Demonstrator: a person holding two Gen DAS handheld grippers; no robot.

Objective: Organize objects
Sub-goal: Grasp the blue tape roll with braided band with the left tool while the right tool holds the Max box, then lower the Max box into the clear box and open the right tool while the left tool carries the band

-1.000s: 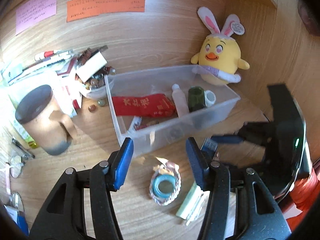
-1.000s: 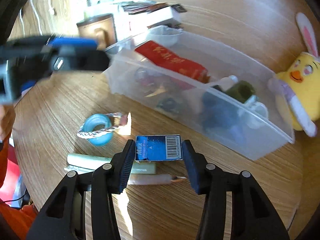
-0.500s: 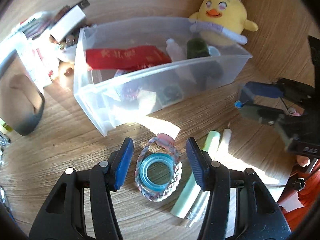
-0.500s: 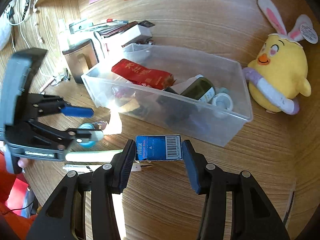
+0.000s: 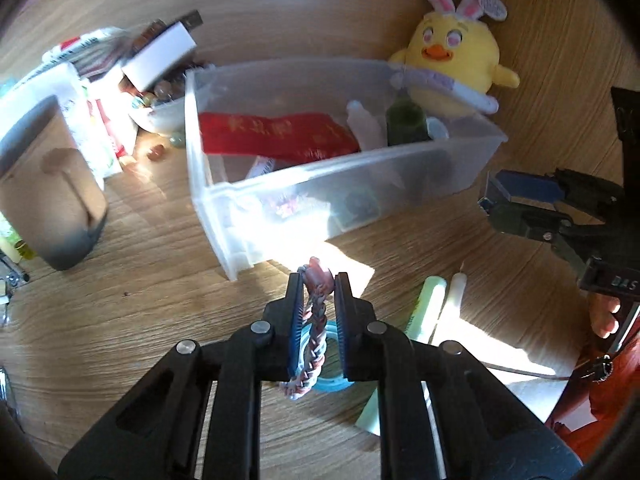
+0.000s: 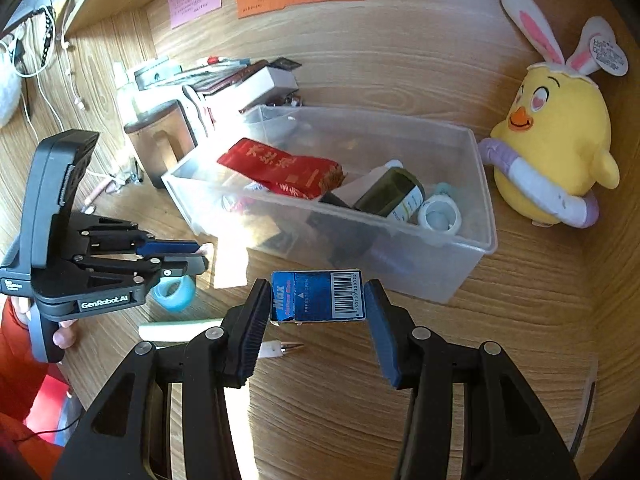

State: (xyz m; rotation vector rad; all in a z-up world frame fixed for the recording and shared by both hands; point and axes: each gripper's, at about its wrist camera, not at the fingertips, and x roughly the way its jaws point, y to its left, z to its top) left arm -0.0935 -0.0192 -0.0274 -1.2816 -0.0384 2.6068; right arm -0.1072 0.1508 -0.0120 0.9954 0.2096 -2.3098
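Note:
My left gripper (image 5: 317, 280) is closing on a braided pink-and-white bracelet (image 5: 316, 320), and its pads press the band from both sides. The bracelet lay around a blue tape roll (image 5: 332, 380) that still sits on the wooden desk below the jaws. In the right wrist view the left gripper (image 6: 198, 256) hovers just over that roll (image 6: 176, 290). My right gripper (image 6: 318, 292) is shut on a small blue box with a barcode (image 6: 320, 296), held above the desk in front of the clear plastic bin (image 6: 440, 272).
The bin (image 5: 340, 168) holds a red packet, a green jar and small bottles. A pale green tube (image 5: 428, 304) and a white pen (image 5: 456, 292) lie near the tape roll. A yellow plush chick (image 5: 456, 52) sits behind the bin, a brown mug (image 5: 52, 184) and clutter to its left.
My left gripper came down over the tape roll and its jaws went from wide open to shut on the bracelet. The right gripper rose slightly with the blue box still held.

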